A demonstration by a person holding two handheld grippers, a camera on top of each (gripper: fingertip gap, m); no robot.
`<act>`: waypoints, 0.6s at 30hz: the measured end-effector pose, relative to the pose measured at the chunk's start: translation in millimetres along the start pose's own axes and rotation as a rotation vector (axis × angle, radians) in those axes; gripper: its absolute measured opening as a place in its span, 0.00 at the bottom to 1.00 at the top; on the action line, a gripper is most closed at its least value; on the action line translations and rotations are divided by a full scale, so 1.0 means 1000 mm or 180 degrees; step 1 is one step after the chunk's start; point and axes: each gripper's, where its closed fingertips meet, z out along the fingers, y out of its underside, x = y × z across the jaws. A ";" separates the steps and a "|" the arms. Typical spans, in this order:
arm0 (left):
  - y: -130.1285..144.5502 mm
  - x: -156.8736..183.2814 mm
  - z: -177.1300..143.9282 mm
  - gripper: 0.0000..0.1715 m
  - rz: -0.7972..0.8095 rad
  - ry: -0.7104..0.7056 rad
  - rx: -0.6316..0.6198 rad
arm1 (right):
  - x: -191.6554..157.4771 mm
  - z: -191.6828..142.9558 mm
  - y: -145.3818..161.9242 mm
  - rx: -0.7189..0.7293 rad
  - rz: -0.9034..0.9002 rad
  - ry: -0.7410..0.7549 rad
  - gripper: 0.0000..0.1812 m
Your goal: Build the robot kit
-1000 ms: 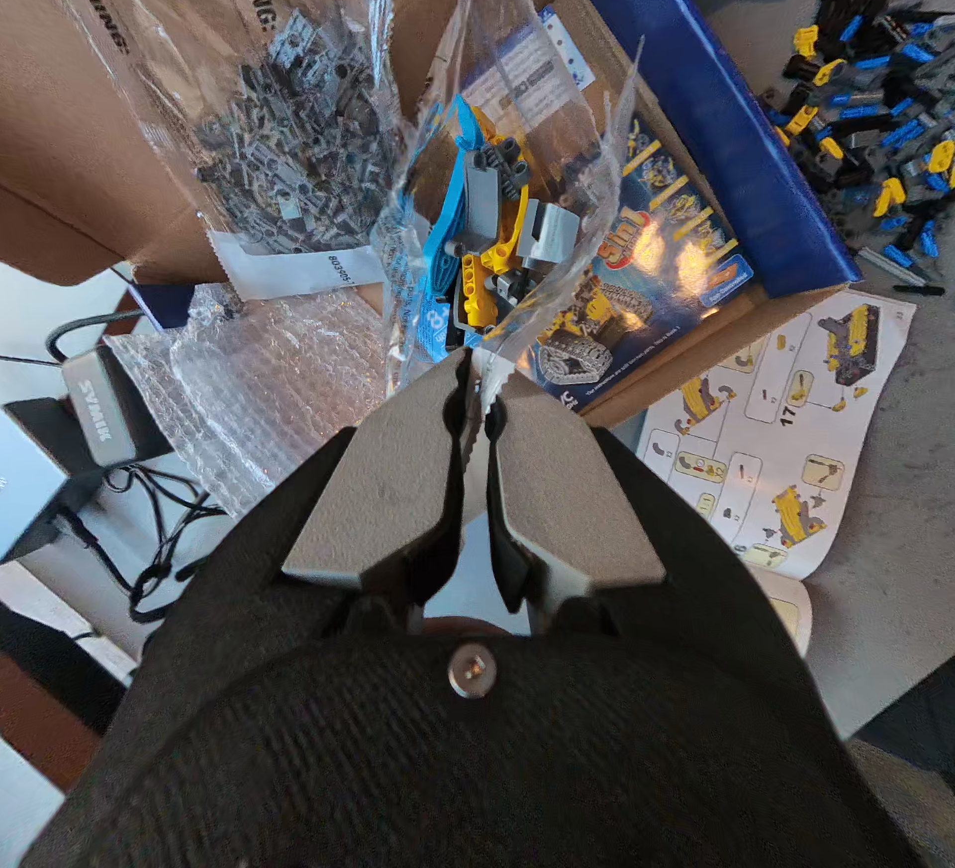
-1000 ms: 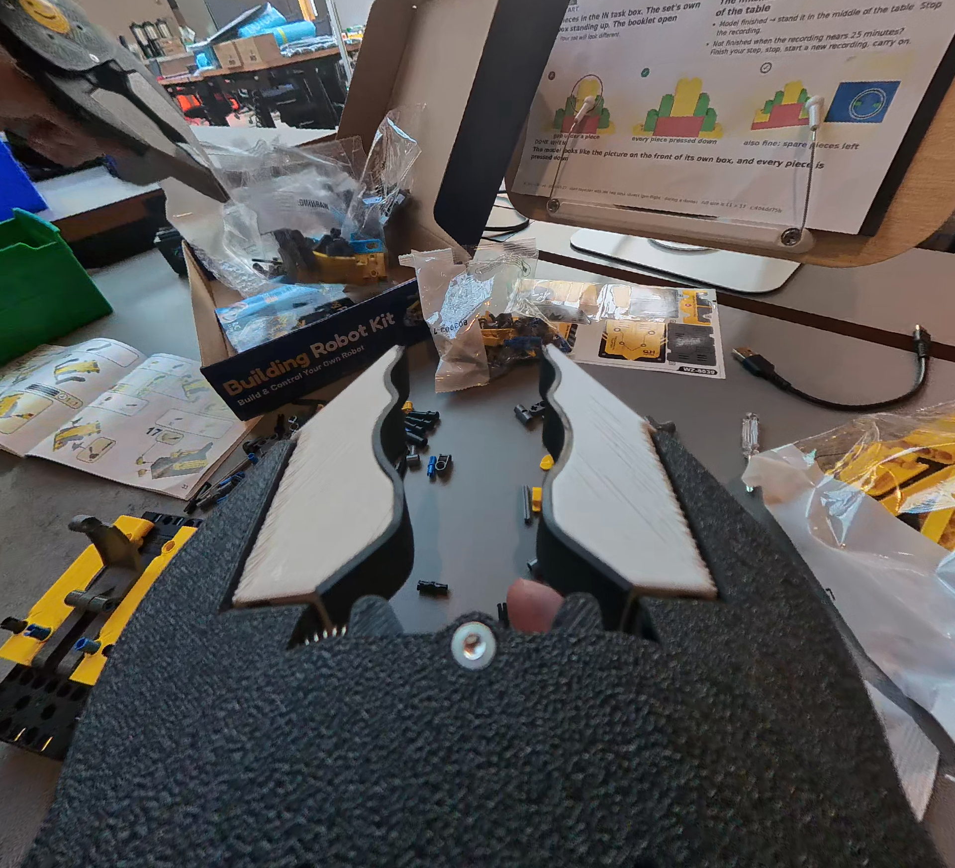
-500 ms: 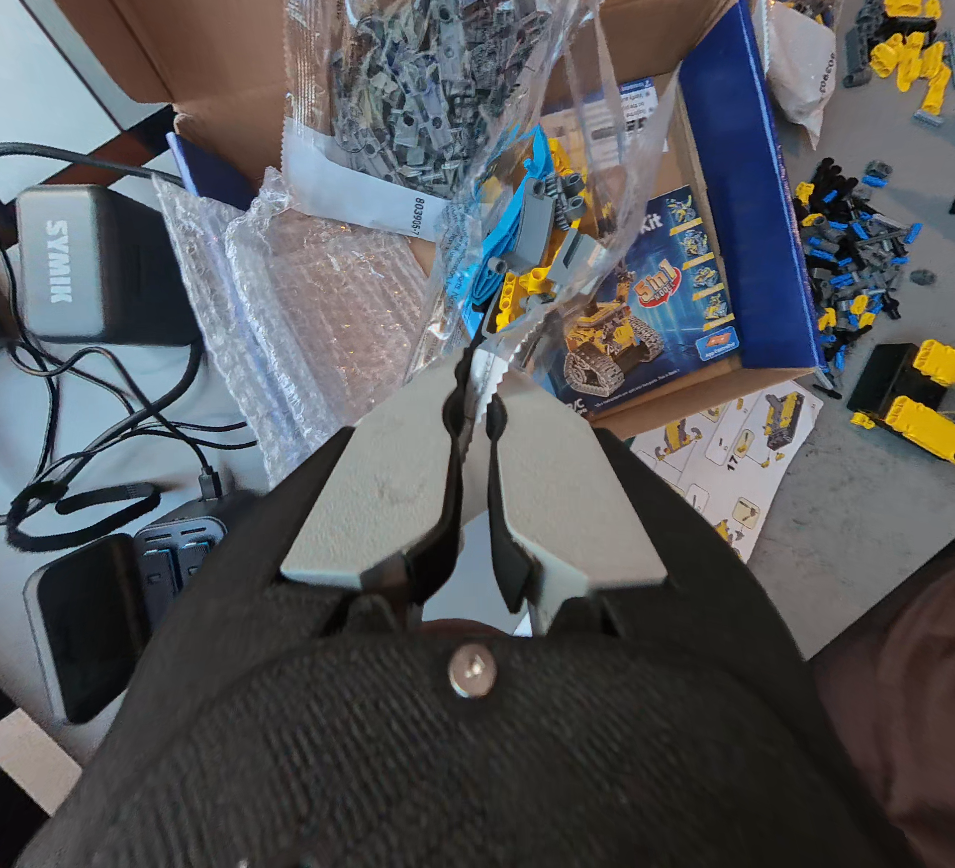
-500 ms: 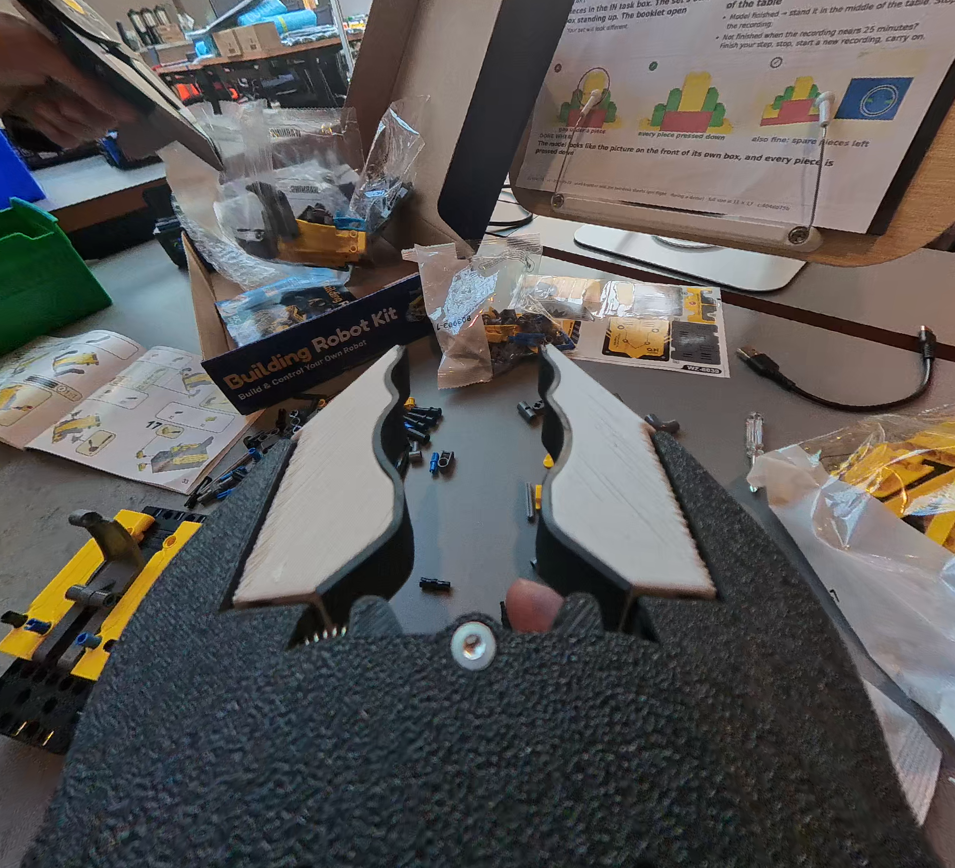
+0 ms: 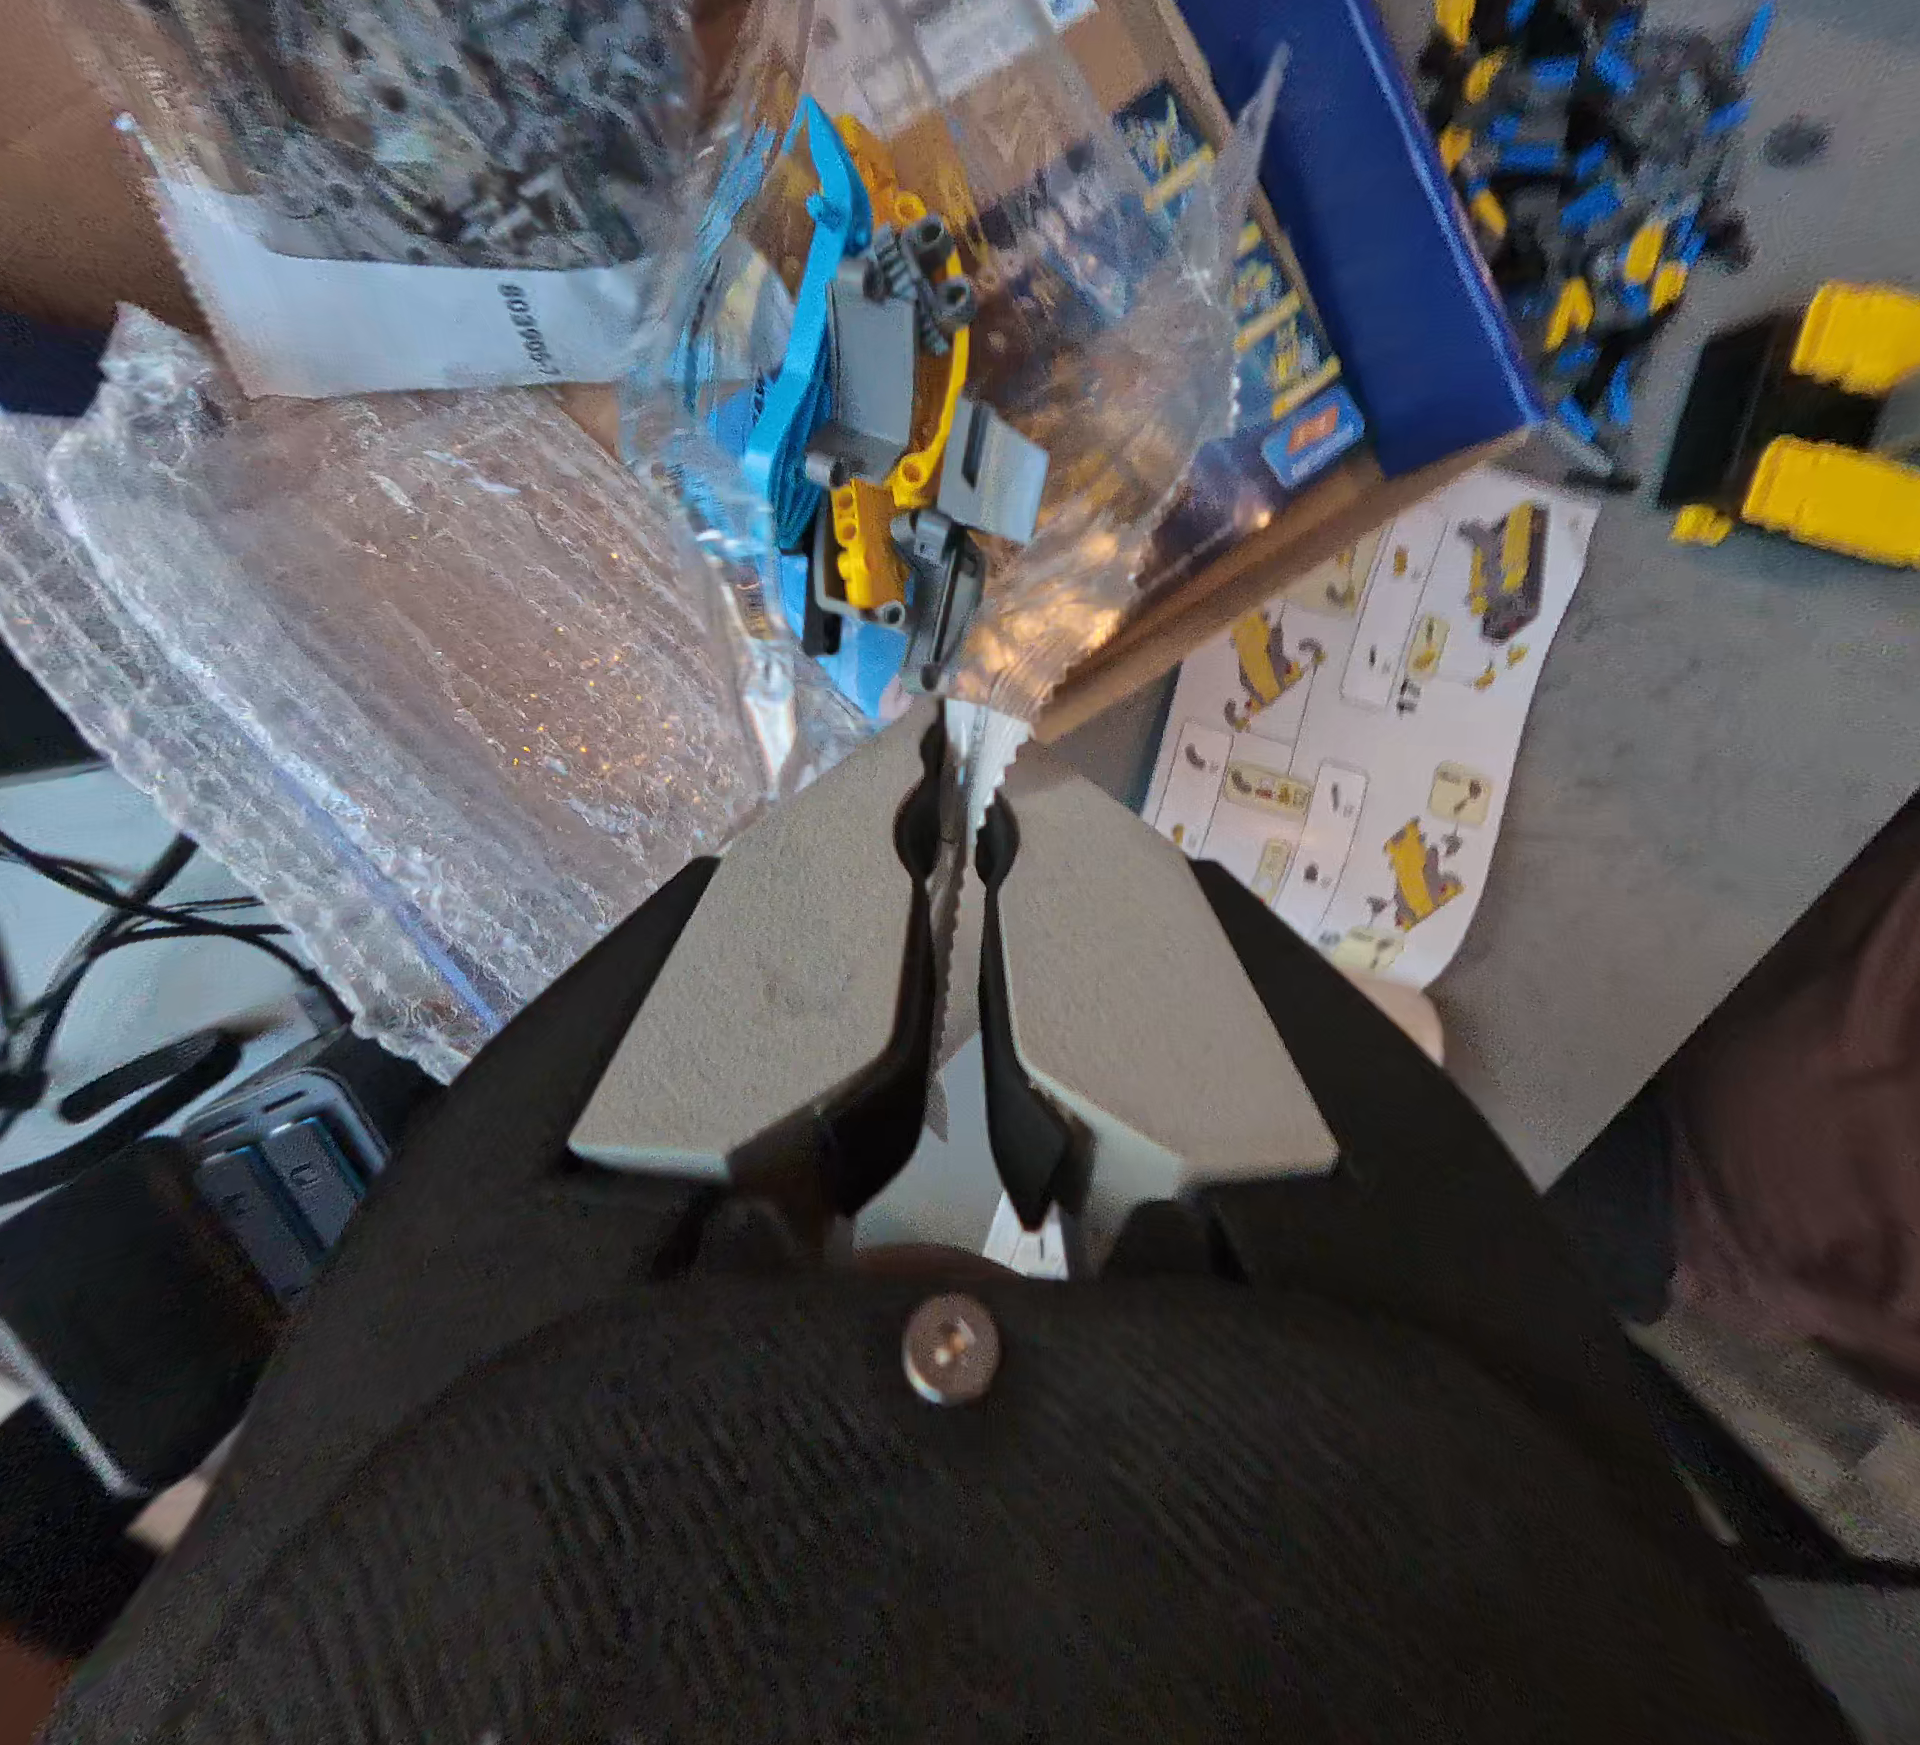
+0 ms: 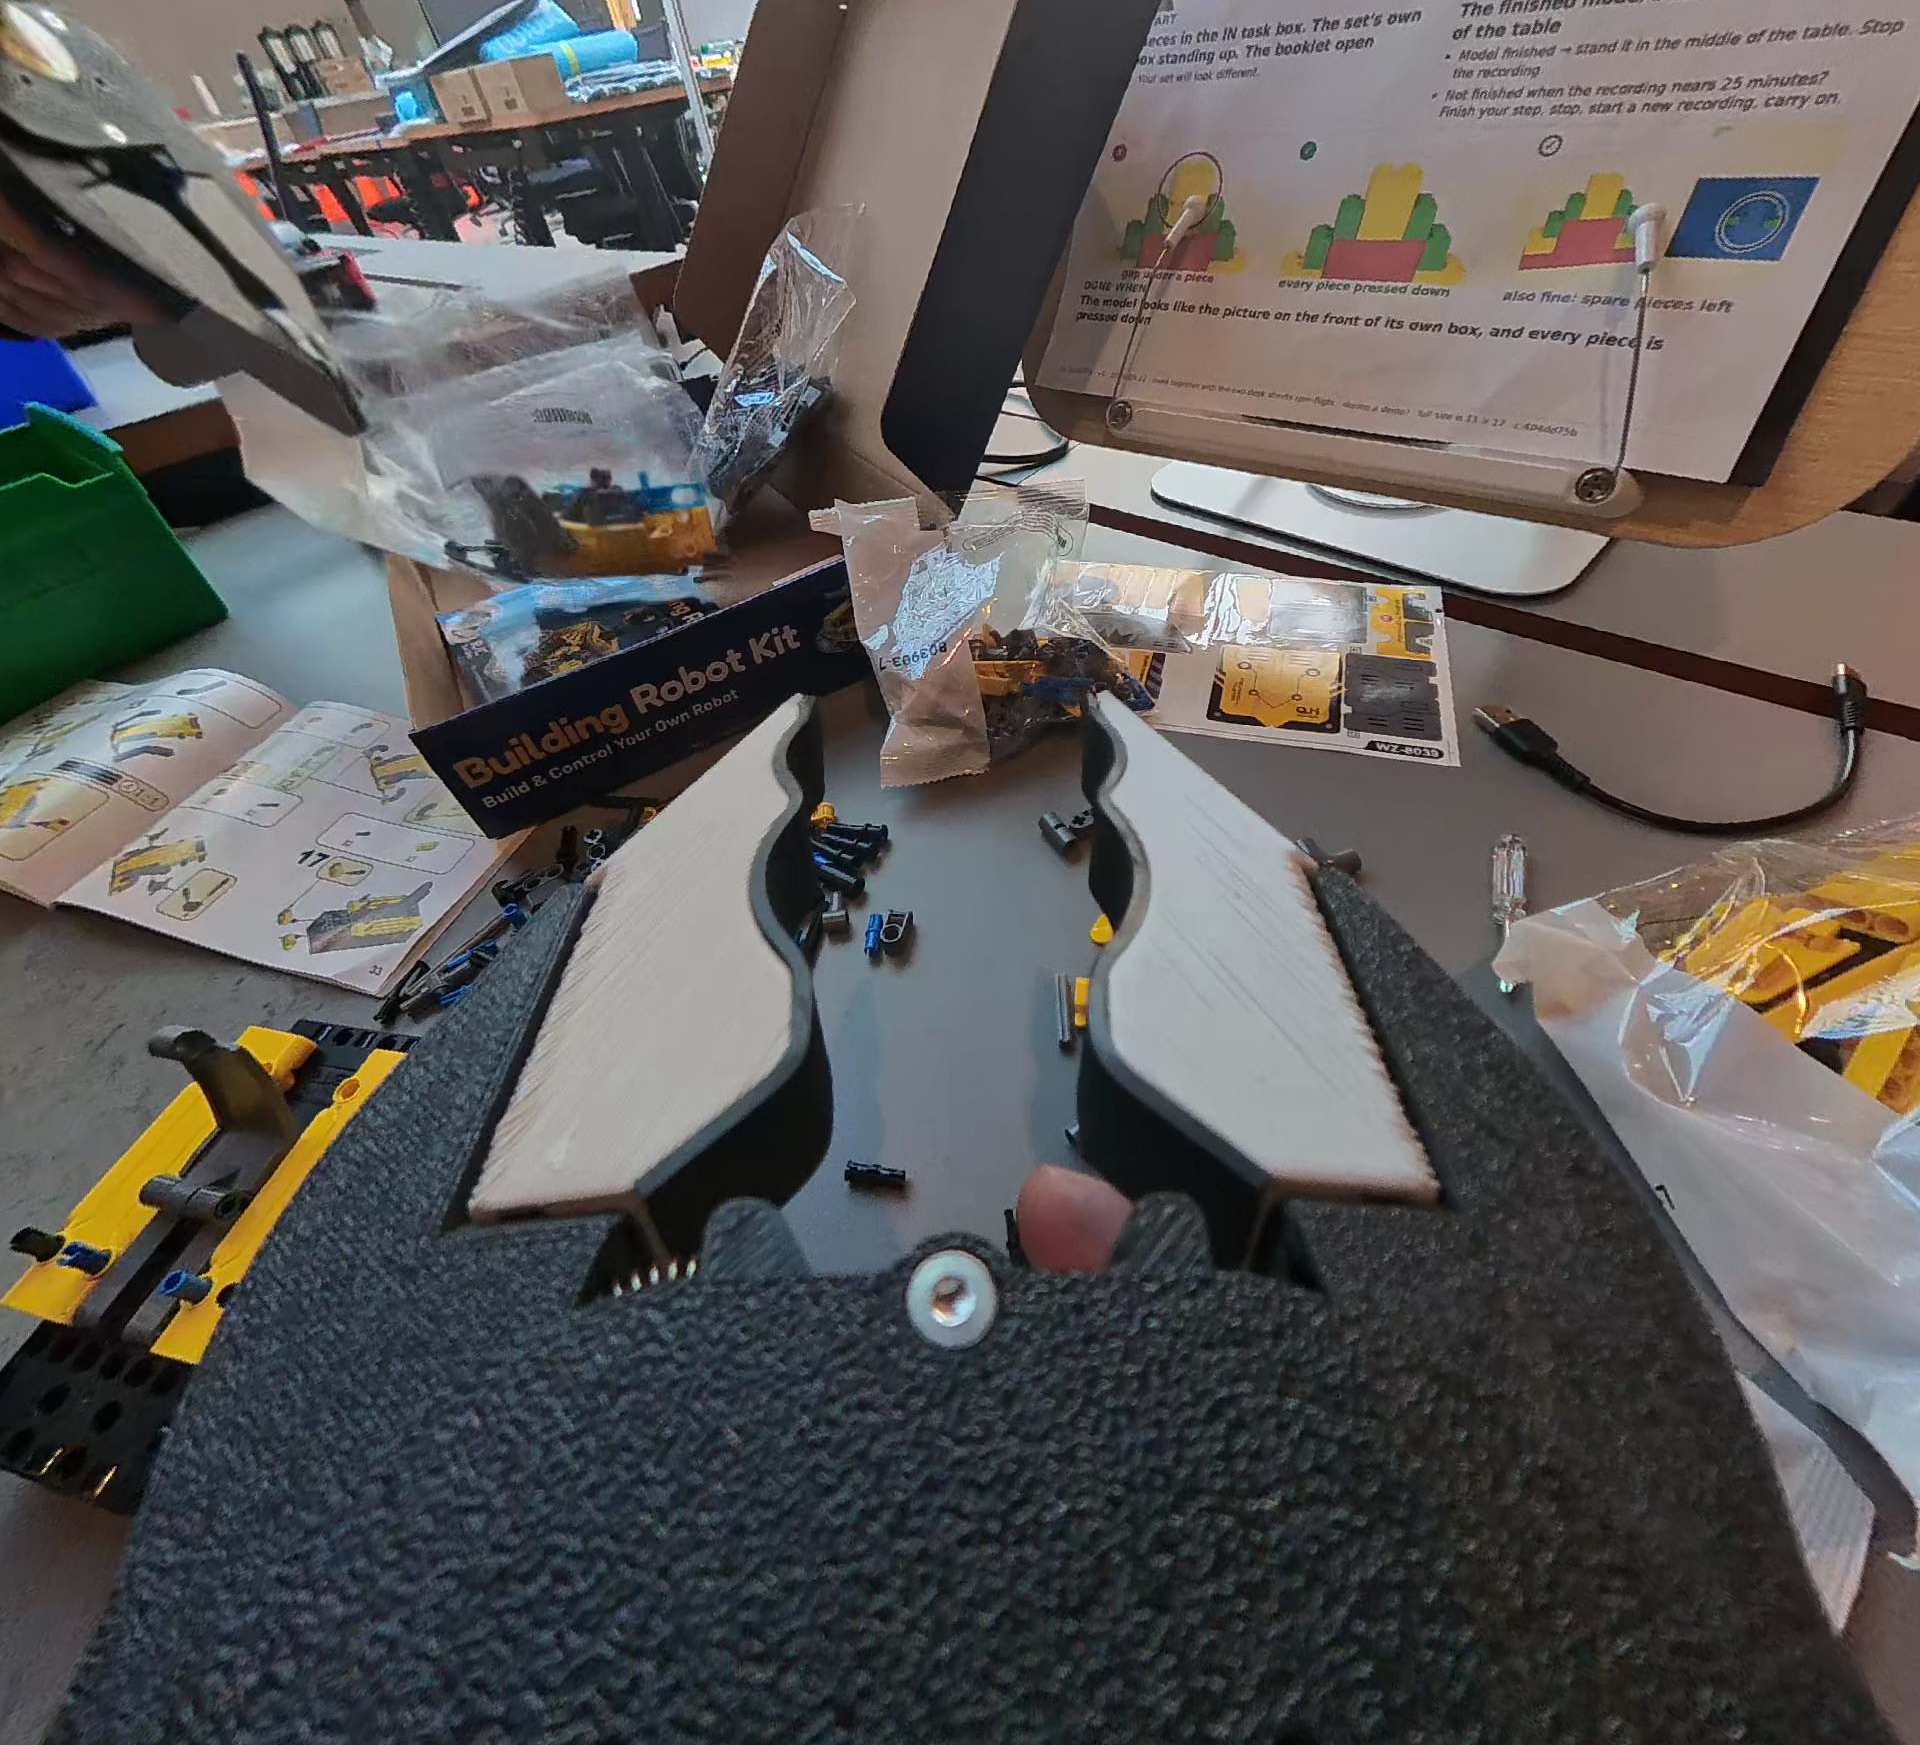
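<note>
1. Two grippers show. The left gripper [image 5: 961,739] has its jaws pinched nearly together on the serrated edge of a clear plastic bag of blue, yellow and grey building pieces [image 5: 894,407], which hangs above the open blue-sided cardboard box [image 5: 1340,168].
2. Beside it hangs a second clear bag of small grey pieces [image 5: 416,33], over crumpled bubble wrap [image 5: 395,656].
3. The right gripper [image 6: 951,750] has its jaws spread wide and empty above loose black and blue pins [image 6: 852,854], just short of a small clear bag [image 6: 935,635].
4. An open white instruction booklet [image 6: 208,822] lies left of it.
</note>
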 end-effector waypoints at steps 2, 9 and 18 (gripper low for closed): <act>0.015 0.012 0.001 0.00 0.0359 -0.0161 -0.0273 | 0.000 0.000 -0.001 0.0008 0.0019 -0.0010 0.26; 0.044 -0.004 -0.012 0.04 0.0612 -0.0663 -0.0692 | -0.004 0.004 0.004 -0.0052 -0.0023 -0.0028 0.27; 0.012 0.008 -0.045 0.37 0.0115 -0.0310 -0.0041 | 0.000 -0.001 -0.005 0.0073 0.0032 -0.0034 0.28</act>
